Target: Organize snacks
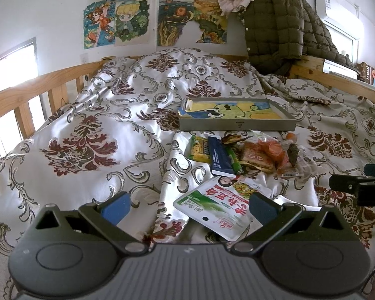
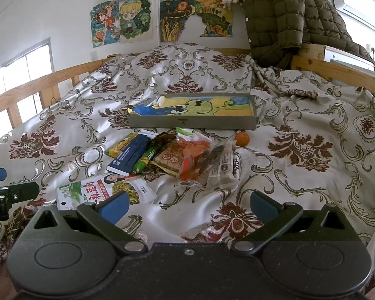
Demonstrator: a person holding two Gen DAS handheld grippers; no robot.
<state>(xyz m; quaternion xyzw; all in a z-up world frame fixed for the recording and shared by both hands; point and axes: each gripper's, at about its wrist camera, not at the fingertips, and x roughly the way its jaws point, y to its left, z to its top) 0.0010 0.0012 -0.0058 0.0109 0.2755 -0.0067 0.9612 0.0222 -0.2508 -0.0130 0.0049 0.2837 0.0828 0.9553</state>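
Observation:
Several snack packets lie heaped on the patterned bedspread, just in front of a grey tray lined with a cartoon drawing. A dark blue packet and a small orange fruit belong to the heap. Nearest me lies a large white-and-green pouch. My left gripper is open above the bedspread, its right finger over that pouch's edge. My right gripper is open too, over bare cloth, nothing between its fingers.
A wooden bed rail runs around the bed. An olive quilted jacket hangs over the far right corner. Drawings are taped to the back wall. The other gripper shows at each view's side.

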